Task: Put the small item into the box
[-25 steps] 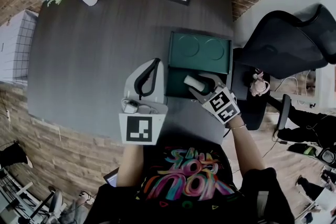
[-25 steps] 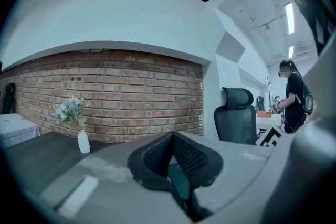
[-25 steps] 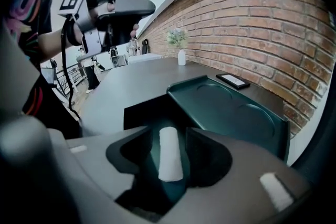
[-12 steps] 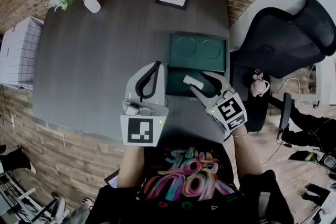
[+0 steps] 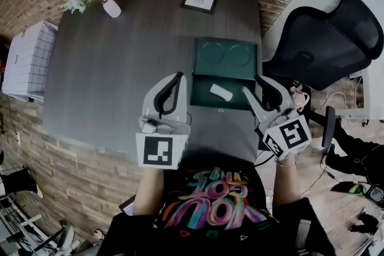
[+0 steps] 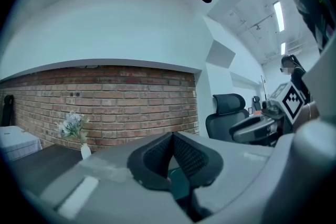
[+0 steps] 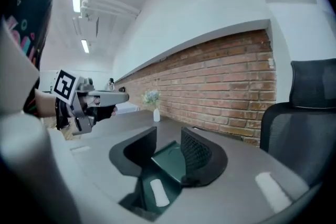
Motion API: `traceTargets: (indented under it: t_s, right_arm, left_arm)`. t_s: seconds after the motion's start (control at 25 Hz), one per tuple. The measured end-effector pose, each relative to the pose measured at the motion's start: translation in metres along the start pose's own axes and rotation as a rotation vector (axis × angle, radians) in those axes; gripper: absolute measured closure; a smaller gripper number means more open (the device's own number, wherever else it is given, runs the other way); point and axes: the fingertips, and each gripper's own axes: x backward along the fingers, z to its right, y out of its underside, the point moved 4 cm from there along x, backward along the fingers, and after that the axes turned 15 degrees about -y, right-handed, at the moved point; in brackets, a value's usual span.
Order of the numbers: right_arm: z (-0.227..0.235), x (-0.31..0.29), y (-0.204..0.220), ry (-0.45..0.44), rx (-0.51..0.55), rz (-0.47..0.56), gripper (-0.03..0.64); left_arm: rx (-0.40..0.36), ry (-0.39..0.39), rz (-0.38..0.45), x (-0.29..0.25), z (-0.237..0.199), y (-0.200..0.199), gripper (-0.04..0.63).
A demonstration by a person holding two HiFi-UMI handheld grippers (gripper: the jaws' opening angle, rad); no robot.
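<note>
Small item (image 5: 221,92) lies inside the green box (image 5: 201,95) — seemingly flat.

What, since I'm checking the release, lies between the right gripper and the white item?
Nothing, the right gripper view shows: the right gripper, jaws empty and apart though just narrowed, hangs clear of the white item in the green box.

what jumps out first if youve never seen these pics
The open green box near the dark table's right edge, with a small white item lying in its base, draws the eye first. Just right of it hangs the right gripper, jaws apart with nothing between them, though they have just been closing a little.
</note>
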Motion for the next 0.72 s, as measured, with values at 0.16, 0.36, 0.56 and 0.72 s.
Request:
traceTargets:
  t_s: [0.16,0.36,0.56,0.72]
  right_arm:
    - [0.001,0.021,-0.027,0.033,0.015,0.095,0.512]
    - [-0.001,0.036,-0.044,0.070,0.039,0.150,0.566]
    - [0.000,0.044,-0.049,0.117,0.046,0.172,0.607]
    - [0.000,0.049,-0.050,0.143,0.042,0.183,0.615]
  left_arm:
    - [-0.012,0.003,0.014,0.005,0.003,-0.007,0.594]
    - [-0.010,0.010,0.024,0.010,0.004,-0.013,0.594]
    - [-0.008,0.017,0.035,0.007,0.004,-0.016,0.594]
    - [0.000,0.028,0.041,0.005,0.006,-0.019,0.594]
